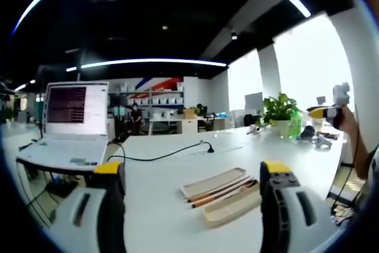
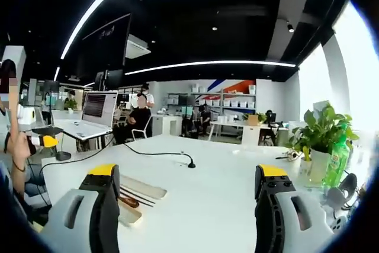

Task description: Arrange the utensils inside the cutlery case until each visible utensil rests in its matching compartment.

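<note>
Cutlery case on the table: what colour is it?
The cutlery case is pale beige, seen best in the left gripper view.

We see the cutlery case [image 1: 222, 195] lying open on the white table [image 1: 160, 170], a pale beige case in two long halves set side by side: the shallow lid half farther away, the tray half nearer. Across the tray half we spot the utensils [image 1: 224, 192], slim brown wooden sticks, likely chopsticks, lying lengthwise and roughly parallel, with a further piece beside them too small to identify. In the right gripper view we catch the same case [image 2: 137, 194] low at the left, partly hidden, its dark brown utensils [image 2: 131, 198] lying along it between the halves.
</note>
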A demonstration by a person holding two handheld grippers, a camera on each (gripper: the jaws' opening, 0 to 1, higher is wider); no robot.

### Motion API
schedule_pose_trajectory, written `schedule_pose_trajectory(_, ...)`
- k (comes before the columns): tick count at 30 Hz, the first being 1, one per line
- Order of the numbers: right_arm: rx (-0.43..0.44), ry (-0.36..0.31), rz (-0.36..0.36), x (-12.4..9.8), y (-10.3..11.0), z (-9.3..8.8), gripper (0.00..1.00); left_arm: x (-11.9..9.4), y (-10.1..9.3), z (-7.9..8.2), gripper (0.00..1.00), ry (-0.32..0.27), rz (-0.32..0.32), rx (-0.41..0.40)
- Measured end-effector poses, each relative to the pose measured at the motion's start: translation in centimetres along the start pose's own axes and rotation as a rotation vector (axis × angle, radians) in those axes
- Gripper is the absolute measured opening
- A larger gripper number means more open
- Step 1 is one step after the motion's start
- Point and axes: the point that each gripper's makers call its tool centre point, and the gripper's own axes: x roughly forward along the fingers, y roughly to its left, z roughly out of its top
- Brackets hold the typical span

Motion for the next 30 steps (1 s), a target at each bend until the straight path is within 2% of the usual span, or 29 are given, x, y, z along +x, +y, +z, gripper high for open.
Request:
schedule_pose_trajectory(4, 0.006, 0.042, 0.091, 2.6, 1.6, -0.6, 0.97, 0.1, -0.2, 0.0, 1.0, 0.0, -0.007, 0.002)
schedule_pose_trajectory(7, -0.003, 0.03, 0.13, 3.9, 2.8, -0.7, 0.91, 0.1, -0.1, 0.1, 1.0, -0.004, -0.007, 0.002)
schedule_pose_trajectory(12, -0.061, 0.042, 0.262, 6.1, 5.3, -0.8, 0.91, 0.3, 0.1, -0.4, 1.0, 0.016, -0.001, 0.0)
schedule_pose_trajectory(14, -0.057, 0.061, 0.326, 7.0, 6.6, -1.2, 0.91, 0.4, -0.1, -0.7, 1.0, 0.034, -0.005, 0.012)
schedule_pose_trajectory(16, -0.047, 0.056, 0.366, 8.3, 6.7, -1.1, 0.9, 0.4, -0.1, -0.7, 1.0, 0.03, -0.004, 0.012)
schedule_pose_trajectory(18, -0.053, 0.055, 0.375, 9.3, 7.2, -1.3, 0.89, 0.5, -0.4, -0.7, 1.0, 0.031, -0.021, 0.006)
schedule_pose_trajectory(20, -0.079, 0.082, 0.403, 9.9, 8.4, -2.2, 0.88, 0.6, -0.5, -0.9, 1.0, 0.039, -0.031, 0.007)
schedule_pose_trajectory(25, -0.07, 0.13, 0.47, 12.0, 10.2, -3.2, 0.82, 0.5, 0.3, -1.2, 1.0, 0.052, -0.019, -0.005)
schedule_pose_trajectory(26, -0.066, 0.132, 0.479, 12.4, 10.5, -3.3, 0.79, 0.4, 0.4, -1.2, 1.0, 0.05, -0.016, -0.008)
schedule_pose_trajectory(28, -0.081, 0.137, 0.513, 13.1, 11.4, -3.7, 0.67, 0.3, 0.4, -1.0, 1.0, 0.041, -0.011, -0.012)
schedule_pose_trajectory(30, -0.127, 0.175, 0.539, 13.6, 12.2, -4.6, 0.64, 0.3, 0.5, -0.9, 1.0, 0.039, -0.008, -0.012)
